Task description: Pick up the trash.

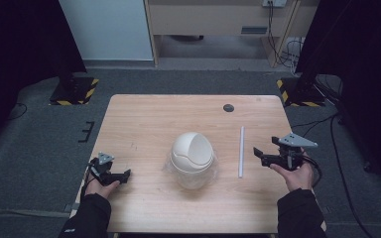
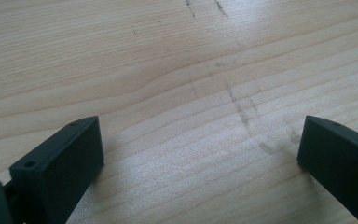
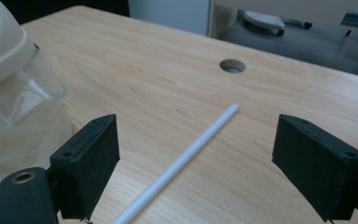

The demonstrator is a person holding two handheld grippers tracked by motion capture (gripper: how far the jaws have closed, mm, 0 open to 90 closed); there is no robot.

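Wooden table (image 1: 144, 119) is seen from above, with the left tongs (image 1: 127, 174) held low near its left front edge, well apart from the other things. In the left gripper view these tongs (image 2: 200, 149) are spread wide over bare, scuffed wood, and nothing is gripped. At the middle of the table a bin (image 1: 192, 157) is stood upright, its white domed lid set above a clear bag. To its right a white straw (image 1: 241, 151) is laid flat, running front to back. Just right of the straw the right tongs (image 1: 257, 153) are held. In the right gripper view these tongs (image 3: 196, 163) are opened wide, with the straw (image 3: 186, 158) lying between the jaws, ungripped.
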